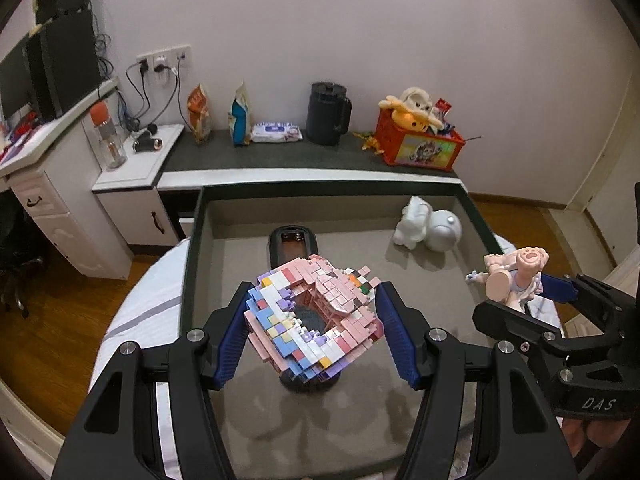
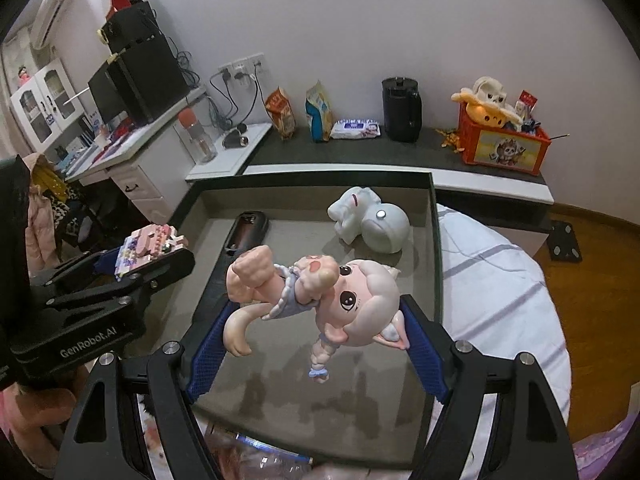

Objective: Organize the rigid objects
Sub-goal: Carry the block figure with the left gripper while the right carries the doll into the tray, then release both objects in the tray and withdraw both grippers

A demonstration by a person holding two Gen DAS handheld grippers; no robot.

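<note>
Pink, white, blue and lilac brick-built block model (image 1: pixel 316 320) in a chequered patchwork, pale pink big-eyed doll figurine (image 2: pixel 320 300) with lilac skirt, black left tongs (image 1: pixel 314 332) and right tongs (image 2: pixel 316 344) with ribbed blue pads, white-grey animal figurine (image 2: pixel 368 220), grey-lined dark-rimmed tray (image 1: pixel 420 280), red crate (image 1: pixel 418 146).

A home bedroom. A bed with white, grey-striped bedding (image 2: pixel 500 280) stands on a wooden plank floor (image 2: pixel 592 248). At twelve o'clock, a low dark-topped bench (image 1: pixel 280 152) against a plain white wall holds snack bags (image 1: pixel 200 114), a black kettle (image 1: pixel 328 114) and an orange crate of plush toys (image 1: pixel 418 146). At ten o'clock, a white desk with drawers (image 1: pixel 52 184) carries a black computer tower (image 1: pixel 66 68).
</note>
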